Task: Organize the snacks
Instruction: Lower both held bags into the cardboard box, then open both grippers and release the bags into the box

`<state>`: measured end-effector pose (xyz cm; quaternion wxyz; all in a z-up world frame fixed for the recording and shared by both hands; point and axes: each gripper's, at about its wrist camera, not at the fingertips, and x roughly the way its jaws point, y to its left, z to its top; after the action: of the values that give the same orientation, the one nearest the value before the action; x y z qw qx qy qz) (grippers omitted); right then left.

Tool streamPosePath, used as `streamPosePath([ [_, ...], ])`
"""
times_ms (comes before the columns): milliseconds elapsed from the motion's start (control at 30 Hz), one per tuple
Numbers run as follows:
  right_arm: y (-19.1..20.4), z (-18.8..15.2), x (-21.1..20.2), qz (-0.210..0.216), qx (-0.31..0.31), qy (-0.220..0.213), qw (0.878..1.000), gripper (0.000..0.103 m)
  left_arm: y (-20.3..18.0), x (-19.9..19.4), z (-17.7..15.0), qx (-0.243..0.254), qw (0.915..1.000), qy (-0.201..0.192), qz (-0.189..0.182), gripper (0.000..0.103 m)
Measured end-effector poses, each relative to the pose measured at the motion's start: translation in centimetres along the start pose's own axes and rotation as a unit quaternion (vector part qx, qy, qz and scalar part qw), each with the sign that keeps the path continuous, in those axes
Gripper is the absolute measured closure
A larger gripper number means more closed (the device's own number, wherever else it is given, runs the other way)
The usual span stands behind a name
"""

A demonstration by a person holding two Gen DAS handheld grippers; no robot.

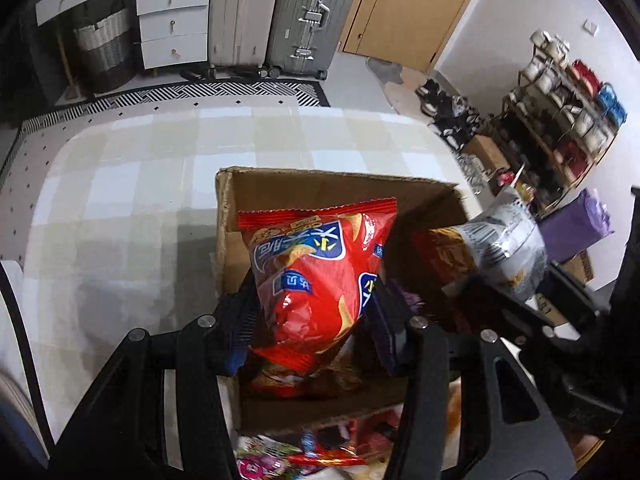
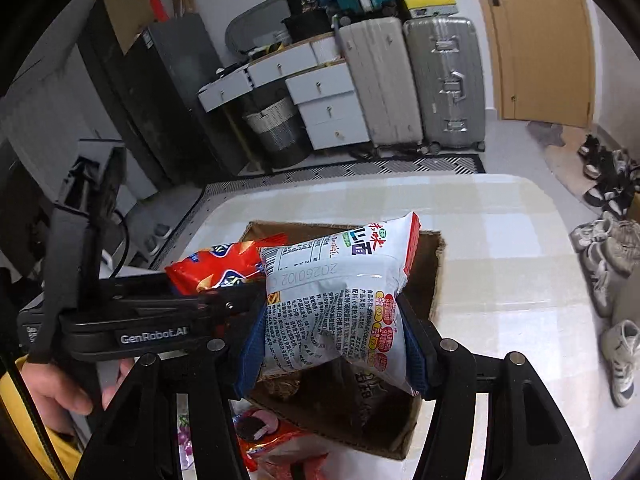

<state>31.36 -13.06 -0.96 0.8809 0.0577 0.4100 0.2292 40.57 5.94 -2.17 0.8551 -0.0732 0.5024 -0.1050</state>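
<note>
My left gripper [image 1: 316, 312] is shut on a red chip bag [image 1: 316, 272] and holds it over the open cardboard box [image 1: 248, 196]. My right gripper [image 2: 334, 340] is shut on a white noodle packet [image 2: 340, 292] and holds it over the same box [image 2: 434, 276]. The noodle packet also shows in the left wrist view [image 1: 504, 248] at the right, and the red bag in the right wrist view [image 2: 216, 268] at the left. Dark snack packs lie inside the box [image 2: 356, 396].
The box stands on a table with a pale checked cloth [image 1: 140, 184]. Loose snack packs [image 1: 288, 456] lie on the table in front of the box, also in the right wrist view [image 2: 276, 444]. Suitcases, drawers and shoes stand beyond the table.
</note>
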Motion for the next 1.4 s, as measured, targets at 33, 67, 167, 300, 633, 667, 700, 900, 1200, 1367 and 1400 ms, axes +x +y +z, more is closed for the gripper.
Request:
streamPosePath([
  [33,-0.2,0.0,0.3,-0.002,-0.002,0.002,1.000,0.044,0.1,0.6,-0.1,0.002,1.0000,0.004,-0.001,0.056],
  [67,-0.4,0.0,0.5,-0.006,-0.004,0.004,1.000,0.044,0.1,1.3,0.0,0.006,1.0000,0.007,-0.002,0.056],
  [167,-1.1,0.0,1.4,-0.003,0.001,0.009,1.000,0.044,-0.3,2.2,-0.2,0.018,0.9998,0.005,0.005,0.056],
  [300,-2.0,0.0,2.2,0.009,0.016,0.019,1.000,0.044,-1.8,3.2,-0.5,0.036,0.9990,0.007,0.023,0.056],
  [633,-2.3,-0.2,2.3,0.016,0.010,0.019,1.000,0.044,-1.5,3.8,-0.6,0.020,0.9993,0.003,0.031,0.056],
  [667,-2.4,-0.2,2.3,0.017,0.010,0.019,1.000,0.044,-1.5,3.8,-0.6,0.018,0.9994,0.004,0.029,0.056],
  [700,-2.3,-0.3,2.3,0.017,0.010,0.019,1.000,0.044,-1.5,3.6,-0.7,0.017,0.9995,0.005,0.028,0.056],
  [900,-1.8,-0.2,2.6,0.005,-0.004,0.023,1.000,0.043,-1.4,3.0,-1.8,0.014,0.9995,0.005,0.029,0.054],
  [1200,-1.2,0.3,3.3,-0.009,-0.009,0.030,0.999,0.041,-1.2,1.7,-2.6,0.018,0.9997,0.000,0.016,0.047],
  [1367,-0.9,0.3,2.9,-0.023,-0.012,0.024,0.999,0.041,-0.9,0.5,-3.3,0.006,0.9999,-0.005,0.011,0.040],
  [1400,-0.9,0.2,2.8,-0.021,-0.011,0.024,0.999,0.041,-0.8,0.4,-3.5,0.006,0.9999,-0.005,0.009,0.039],
])
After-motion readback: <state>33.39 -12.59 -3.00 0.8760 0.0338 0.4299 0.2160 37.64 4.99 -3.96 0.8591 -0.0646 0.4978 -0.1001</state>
